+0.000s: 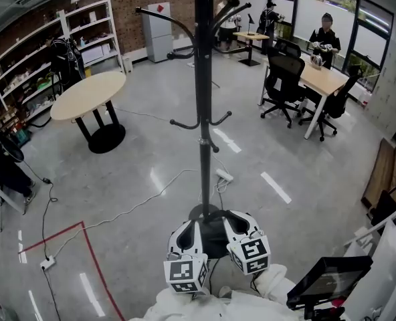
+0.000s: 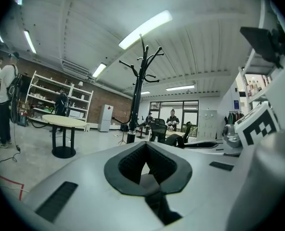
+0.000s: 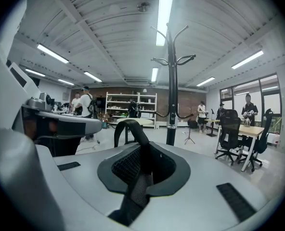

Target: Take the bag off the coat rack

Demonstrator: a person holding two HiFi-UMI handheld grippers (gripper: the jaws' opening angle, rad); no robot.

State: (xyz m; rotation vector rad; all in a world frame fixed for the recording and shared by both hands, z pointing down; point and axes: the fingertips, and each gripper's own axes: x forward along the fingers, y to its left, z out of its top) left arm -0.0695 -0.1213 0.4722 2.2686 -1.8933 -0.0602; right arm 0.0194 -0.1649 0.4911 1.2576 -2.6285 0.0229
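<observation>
The black coat rack point(image 1: 203, 112) stands straight ahead, and its hooks are bare in every view point(image 2: 135, 105) point(image 3: 171, 90). Low in the head view my left gripper point(image 1: 188, 229) and right gripper point(image 1: 237, 223) sit side by side near the rack's base. A dark mass, apparently the bag point(image 1: 215, 243), hangs between them. In the right gripper view the right gripper point(image 3: 143, 165) is shut on a black strap point(image 3: 133, 129) that loops up above the jaws. In the left gripper view the left gripper point(image 2: 146, 163) is shut, and a dark strap point(image 2: 159, 203) trails from its pads.
A round table point(image 1: 89, 93) stands at the back left and a desk with office chairs point(image 1: 322, 79) at the back right. Cables point(image 1: 118, 212) and red tape point(image 1: 91, 259) cross the floor. A dark screen point(image 1: 328, 279) sits at lower right. People stand far off.
</observation>
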